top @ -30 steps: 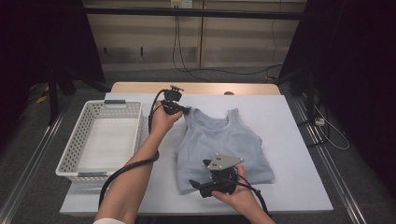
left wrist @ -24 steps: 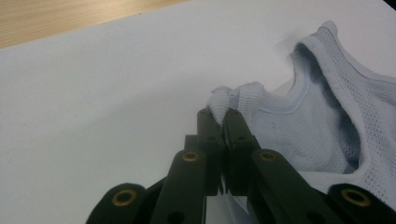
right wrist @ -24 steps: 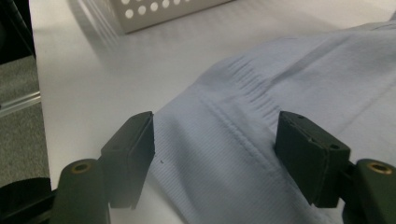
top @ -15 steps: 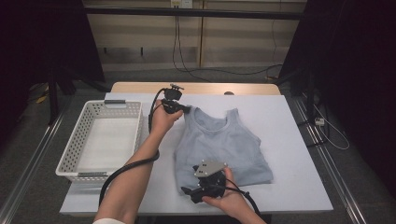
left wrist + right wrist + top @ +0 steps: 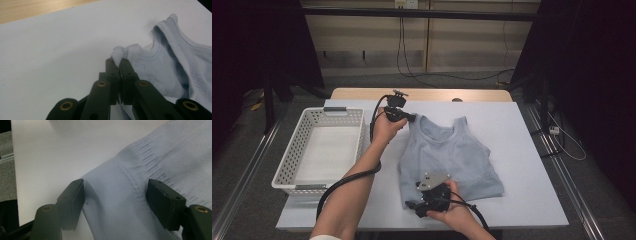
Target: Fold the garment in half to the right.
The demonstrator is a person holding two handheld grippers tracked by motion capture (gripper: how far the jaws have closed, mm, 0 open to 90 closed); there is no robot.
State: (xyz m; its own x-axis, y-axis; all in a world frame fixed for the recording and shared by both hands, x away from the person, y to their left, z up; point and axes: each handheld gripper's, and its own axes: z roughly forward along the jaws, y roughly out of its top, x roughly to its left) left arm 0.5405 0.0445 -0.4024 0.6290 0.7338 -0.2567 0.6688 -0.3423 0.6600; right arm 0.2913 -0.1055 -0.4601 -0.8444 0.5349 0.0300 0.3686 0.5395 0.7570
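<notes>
At the far left of the counter (image 5: 522, 150) stands the white basket (image 5: 292, 170), well apart from the work. Beside it, the left tool (image 5: 412, 117) sits at the top left corner of the pale blue tank top (image 5: 452, 155), which lies flat in the middle of the counter with its straps away from the person. In the left gripper view the left tool (image 5: 119, 62) is clamped tight on the bunched end of the shoulder strap (image 5: 125, 51), so that corner is secure.

Further right and nearer the person, the right tool (image 5: 412, 205) is at the lower left corner of the garment. In the right gripper view the right tool (image 5: 115, 192) stands fairly wide, its jaws having just been closing, with the ribbed hem (image 5: 117, 202) between them but not yet pinched; one jaw rests at the fabric's edge and the other sits on the cloth.

The step in hand appears to be taking hold of that hem corner so the whole left side can be lifted or folded. To do it well, the person would press the right tool down so its lower jaw slides under both layers, then close fully before lifting. Catching only the top layer would likely let the shirt open and sag. The left tool should hold steady, and both hands would do best to rise together, keeping the edge between them taut.
</notes>
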